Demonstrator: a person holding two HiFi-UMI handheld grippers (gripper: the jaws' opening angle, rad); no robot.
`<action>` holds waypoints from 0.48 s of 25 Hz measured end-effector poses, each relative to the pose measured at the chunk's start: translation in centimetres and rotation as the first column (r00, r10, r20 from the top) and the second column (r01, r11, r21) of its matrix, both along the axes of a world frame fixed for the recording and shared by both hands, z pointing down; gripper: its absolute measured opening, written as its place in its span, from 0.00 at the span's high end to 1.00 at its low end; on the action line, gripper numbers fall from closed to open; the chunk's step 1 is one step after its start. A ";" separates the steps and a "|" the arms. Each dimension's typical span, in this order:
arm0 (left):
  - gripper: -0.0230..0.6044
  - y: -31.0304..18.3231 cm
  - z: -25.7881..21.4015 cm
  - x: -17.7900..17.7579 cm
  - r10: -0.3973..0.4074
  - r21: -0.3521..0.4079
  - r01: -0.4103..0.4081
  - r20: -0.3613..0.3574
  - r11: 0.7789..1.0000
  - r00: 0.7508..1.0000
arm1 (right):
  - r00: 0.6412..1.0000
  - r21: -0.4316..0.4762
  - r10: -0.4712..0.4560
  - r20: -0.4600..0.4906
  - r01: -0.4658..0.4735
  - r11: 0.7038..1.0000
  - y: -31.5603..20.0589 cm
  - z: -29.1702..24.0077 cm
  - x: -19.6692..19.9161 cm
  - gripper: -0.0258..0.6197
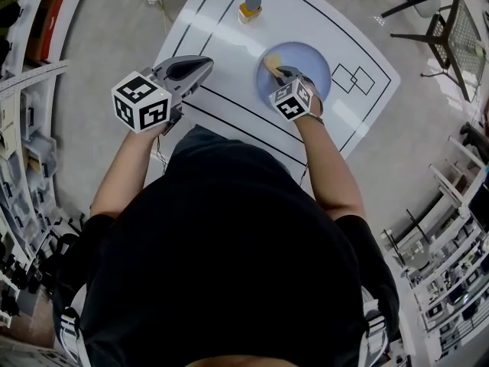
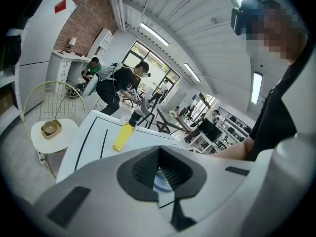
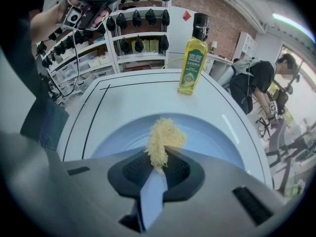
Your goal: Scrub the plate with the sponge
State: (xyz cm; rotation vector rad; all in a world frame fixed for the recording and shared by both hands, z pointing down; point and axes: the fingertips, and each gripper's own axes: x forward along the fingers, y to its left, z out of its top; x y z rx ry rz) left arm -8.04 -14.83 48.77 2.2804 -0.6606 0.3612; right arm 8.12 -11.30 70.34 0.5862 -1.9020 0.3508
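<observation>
Looking down, we see a white tabletop point(image 1: 306, 14) marked with black lines, and it fills most of the space ahead of us. A round pale blue plate point(image 1: 313, 63) lies flat on it, right of centre, between two of the lines. In the right gripper view the plate point(image 3: 217, 137) spreads wide just beyond the jaws.

Our left gripper point(image 1: 205, 66) is on the left, raised off the tabletop and well apart from the plate. From the right gripper view it point(image 3: 91, 4) shows high in the air. In its own view the left gripper point(image 2: 160, 172) has its dark pads drawn together at the tips, with nothing between them and only a thin slit below.

Our right gripper point(image 1: 281, 71) reaches over the plate's near left part. Its jaws point(image 3: 157, 169) are closed tightly on the sponge.

A bottle point(image 1: 250, 8) of yellow oil with a dark cap stands upright near the far edge of the tabletop, well clear of the plate. Both gripper views show it too: point(image 2: 124, 132) and point(image 3: 192, 63).

The sponge point(image 1: 272, 62) is small, yellow and rough. It point(image 3: 163, 139) sticks out past the jaw tips over the plate's left side. We cannot tell whether it presses on the surface.
</observation>
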 end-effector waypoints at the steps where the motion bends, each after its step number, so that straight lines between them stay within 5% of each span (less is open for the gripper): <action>1: 0.95 -0.1 0.0 0.0 0.002 -0.001 -0.002 -0.001 1.000 1.000 | 1.000 0.001 0.008 -0.001 -0.008 1.000 -0.3 0.0 0.2 0.89; 12: 0.95 -0.5 0.6 1.0 0.034 -0.018 -0.034 -0.002 0.999 0.999 | 0.995 0.023 0.096 -0.026 -0.095 0.995 -3.3 0.1 3.6 0.89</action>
